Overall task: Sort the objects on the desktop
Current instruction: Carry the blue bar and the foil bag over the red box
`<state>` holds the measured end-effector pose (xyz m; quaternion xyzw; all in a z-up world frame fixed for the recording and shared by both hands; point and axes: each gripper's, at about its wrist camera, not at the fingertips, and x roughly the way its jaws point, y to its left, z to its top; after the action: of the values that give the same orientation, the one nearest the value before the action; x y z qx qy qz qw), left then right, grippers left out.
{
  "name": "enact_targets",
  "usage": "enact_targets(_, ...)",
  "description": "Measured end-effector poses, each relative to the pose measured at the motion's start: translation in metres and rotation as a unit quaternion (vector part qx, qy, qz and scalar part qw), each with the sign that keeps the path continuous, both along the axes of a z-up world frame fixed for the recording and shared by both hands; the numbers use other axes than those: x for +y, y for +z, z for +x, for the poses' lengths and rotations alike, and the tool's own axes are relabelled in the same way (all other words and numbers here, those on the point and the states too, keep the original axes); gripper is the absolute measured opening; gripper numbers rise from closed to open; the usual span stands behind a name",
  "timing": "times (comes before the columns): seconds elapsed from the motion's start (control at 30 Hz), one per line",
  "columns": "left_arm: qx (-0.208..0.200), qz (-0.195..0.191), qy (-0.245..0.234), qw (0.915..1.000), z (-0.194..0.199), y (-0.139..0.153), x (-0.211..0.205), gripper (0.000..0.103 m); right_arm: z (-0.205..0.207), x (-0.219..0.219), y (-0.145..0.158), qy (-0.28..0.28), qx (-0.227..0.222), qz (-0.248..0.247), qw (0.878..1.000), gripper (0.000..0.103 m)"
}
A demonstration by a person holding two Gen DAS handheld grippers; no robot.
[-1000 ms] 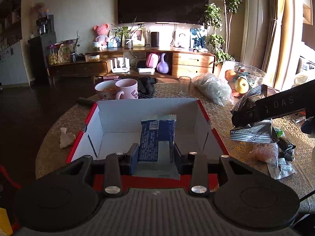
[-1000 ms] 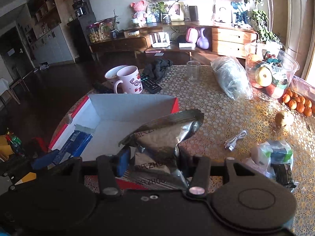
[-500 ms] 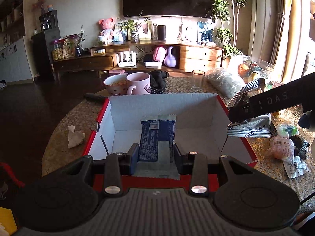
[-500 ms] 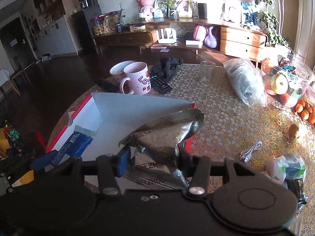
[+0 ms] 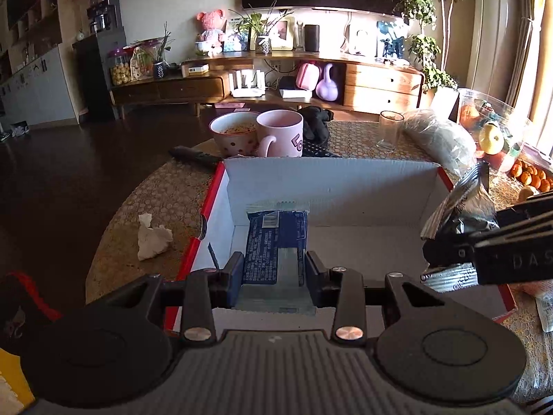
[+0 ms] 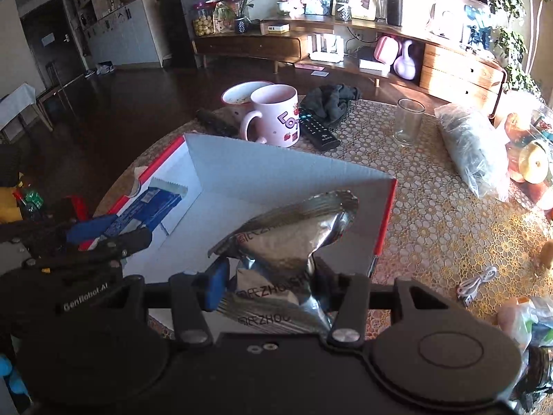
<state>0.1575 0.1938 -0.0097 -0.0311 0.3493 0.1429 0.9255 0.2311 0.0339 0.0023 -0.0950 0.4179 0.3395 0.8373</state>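
A white cardboard box with red edges lies open on the round table. My left gripper is shut on a blue snack packet and holds it over the box's left half; the same packet shows at the left of the right wrist view. My right gripper is shut on a crumpled silver foil bag above the box's near right part. In the left wrist view that silver bag and the right gripper hang over the box's right edge.
Behind the box stand a pink mug, a bowl, a remote, a glass and a clear plastic bag. A crumpled tissue lies left of the box. A white cable, wrappers and fruit sit at right.
Both grippers have moved forward and lower over the box with their packets still held. The box now fills more of both views, and the silver bag has come over its right edge.
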Motion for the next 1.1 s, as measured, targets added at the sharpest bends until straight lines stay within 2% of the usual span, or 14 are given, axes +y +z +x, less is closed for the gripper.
enact_targets(0.17,0.016,0.007,-0.012,0.9998,0.018,-0.001,0.006,0.036,0.0,0.007,-0.008,0.016,-0.002,-0.015,1.0,0.051)
enact_targets(0.63,0.082,0.028,-0.037,0.9955,0.06,-0.025,0.003,0.036,0.008,0.017,-0.03,0.024,-0.001,-0.053,0.998,0.05)
enact_targets(1.1,0.156,0.056,-0.059,0.9844,0.086,-0.051,0.001,0.036,0.01,0.026,-0.053,0.04,0.008,-0.091,0.995,0.051)
